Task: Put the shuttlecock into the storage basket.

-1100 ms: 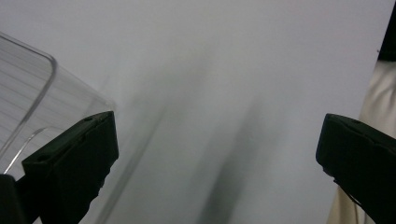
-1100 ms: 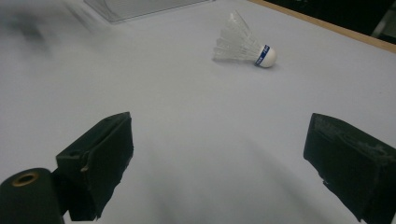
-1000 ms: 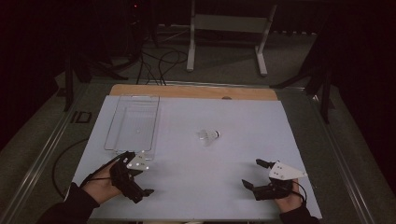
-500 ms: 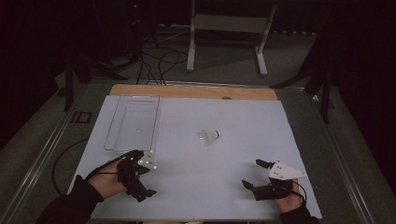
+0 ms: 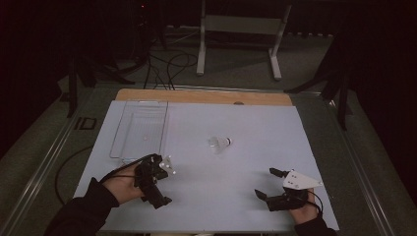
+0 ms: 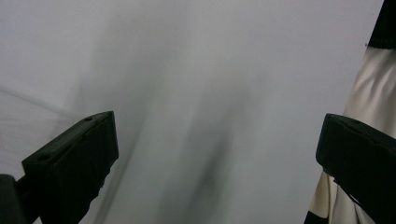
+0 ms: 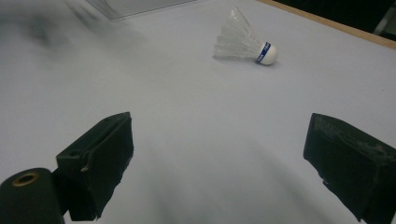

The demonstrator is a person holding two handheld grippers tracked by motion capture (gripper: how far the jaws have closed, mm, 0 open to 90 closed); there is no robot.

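The right gripper (image 7: pixel 219 154) has its jaws spread wide with nothing between them, and the shuttlecock (image 7: pixel 245 42) lies on its side ahead of them, a little toward the right jaw, well apart, its white cork tip pointing to that jaw's side. The left gripper (image 6: pixel 215 158) is also wide open and empty over bare table; its view is blurred, so its exact aim is hard to judge. The clear tray (image 5: pixel 142 129) sits beyond the left gripper. This looks like the approach step: next, the right jaws must advance to straddle the shuttlecock and close gently
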